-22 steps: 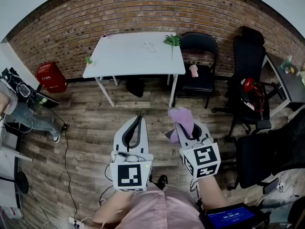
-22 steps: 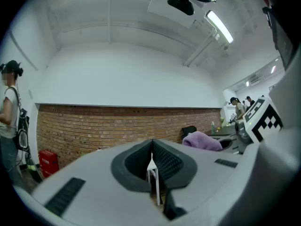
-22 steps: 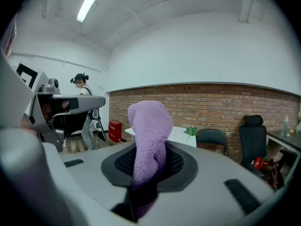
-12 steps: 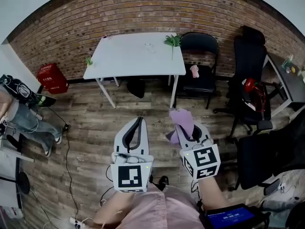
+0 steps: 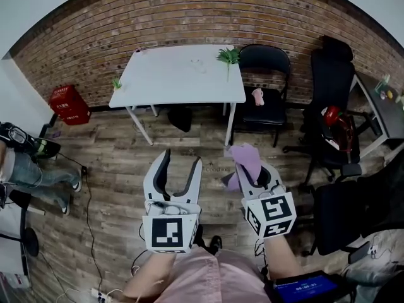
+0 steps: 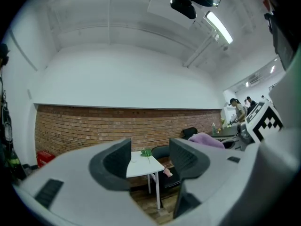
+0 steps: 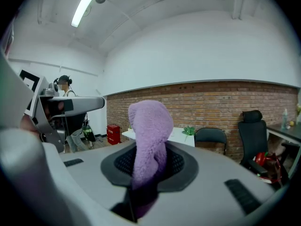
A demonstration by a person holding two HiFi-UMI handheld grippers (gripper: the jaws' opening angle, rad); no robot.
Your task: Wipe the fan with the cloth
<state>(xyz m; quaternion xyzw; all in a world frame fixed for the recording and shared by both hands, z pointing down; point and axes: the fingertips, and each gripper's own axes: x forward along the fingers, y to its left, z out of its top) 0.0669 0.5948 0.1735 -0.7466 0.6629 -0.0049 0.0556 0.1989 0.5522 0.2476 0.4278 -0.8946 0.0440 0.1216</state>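
A purple fluffy cloth (image 5: 242,159) sticks up out of my right gripper (image 5: 247,170), whose jaws are shut on it. The right gripper view has the cloth (image 7: 149,134) standing between the dark pads of the right gripper (image 7: 149,163) and drooping over at its top. My left gripper (image 5: 182,158) is held beside it over the wooden floor, jaws open and empty. In the left gripper view nothing lies between the left gripper (image 6: 149,157) pads; the cloth (image 6: 207,139) shows at the right. I cannot make out a fan. A small white object (image 5: 198,60) lies on the white table (image 5: 177,81).
The table stands against a brick wall, with a green sprig (image 5: 228,54) at its right edge. A black folding chair (image 5: 263,106) holds a small pink thing (image 5: 256,95). Black office chairs (image 5: 329,87) stand at the right. A red box (image 5: 66,103), a person's legs (image 5: 31,169) and a floor cable (image 5: 88,201) are at the left.
My left gripper's jaws have opened wide; they stood close together before. The right gripper and cloth have barely moved. The person at the left edge has shifted further out of view.
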